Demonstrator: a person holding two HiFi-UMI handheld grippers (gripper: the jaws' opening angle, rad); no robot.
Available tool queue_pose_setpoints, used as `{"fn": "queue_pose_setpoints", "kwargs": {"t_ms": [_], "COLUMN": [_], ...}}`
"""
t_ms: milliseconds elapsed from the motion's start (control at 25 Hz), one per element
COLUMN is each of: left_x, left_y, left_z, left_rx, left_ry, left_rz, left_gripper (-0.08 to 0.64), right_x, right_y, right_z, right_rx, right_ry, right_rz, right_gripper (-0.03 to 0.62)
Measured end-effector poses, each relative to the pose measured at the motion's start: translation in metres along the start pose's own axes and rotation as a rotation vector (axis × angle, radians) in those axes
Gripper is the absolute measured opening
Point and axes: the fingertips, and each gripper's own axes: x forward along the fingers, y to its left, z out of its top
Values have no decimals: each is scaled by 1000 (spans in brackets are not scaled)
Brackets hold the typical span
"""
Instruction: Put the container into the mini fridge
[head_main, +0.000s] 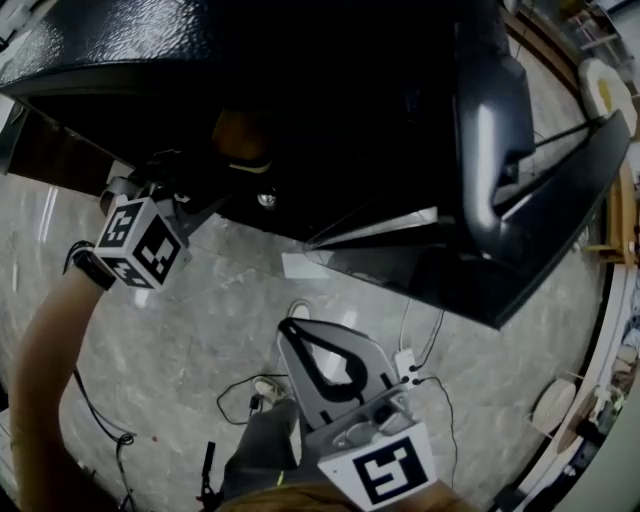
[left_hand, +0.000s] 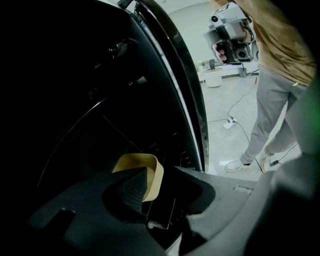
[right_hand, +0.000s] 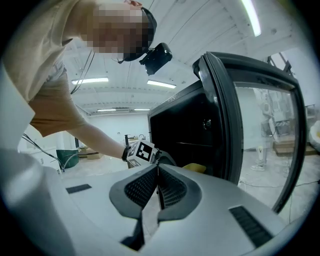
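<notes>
**Ribbed jaws gape just short of the tan container (left_hand: 137, 160) inside the mini fridge (left_hand: 75, 100)**

Closest in the left gripper view are the left gripper's (left_hand: 167, 172) two smooth, matte dark-grey moulded jaws. The one at the view's left is faced with a finely ribbed black pad. They stand wide apart and grip nothing. Just past the ribbed pad sits the container, a small open-topped tub, tan and smooth-walled, with rounded corners and a thin rim. The pad hides the tub's lower left part, and whether pad and wall touch cannot be made out. The other jaw is plainly clear of it, with dark space between them. The tub sits inside the fridge's black cavity, where thin wire lines cross the gloom.

The fridge is a glossy black box. Its door (right_hand: 260, 125) hangs open, a thick rounded dark frame around a clear pane. In the right gripper view the container (right_hand: 196, 167) shows as a yellow sliver low in the opening, near the left gripper's black-and-white marker cube (right_hand: 144, 151).

The right gripper (right_hand: 157, 172) is grey plastic with the same dark ribbed pads. These meet along a thin seam with nothing between them. It hangs outside the fridge, well apart from the container, above a pale, marbled, glossy floor (head_main: 150, 380) strewn with thin black cables (head_main: 235, 383).
</notes>
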Motion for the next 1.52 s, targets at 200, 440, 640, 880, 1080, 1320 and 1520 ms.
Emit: {"fn": "queue_pose_setpoints", "kwargs": {"t_ms": [200, 440, 640, 880, 1080, 1320, 1520], "left_x": [-29, -72, -101, -137, -167, -195, -220], "left_y": [-14, -29, -43, -55, -57, -73, -91], "left_z": [8, 19, 13, 27, 40, 53, 64], "left_rx": [19, -60, -152, -233, -310, -427, -496], "left_ry": [-28, -52, -34, -39, -55, -79, -108], "left_rz": [50, 136, 206, 260, 302, 336, 346], "left_gripper": [117, 53, 21, 2, 2, 2, 2], "right_x": [-10, -43, -63, -89, -107, -120, -127], "right_y": [13, 28, 46, 65, 78, 92, 106], "right_z": [7, 23, 34, 58, 75, 93, 111], "right_rx": [-9, -41, -49, -44, -45, 4, 0], "right_ry": [4, 3, -17, -59, -85, -129, -161], "right_rz": [-4, -8, -9, -9, -18, -9, 3], "right_gripper": [2, 2, 2, 2, 2, 2, 2]}}
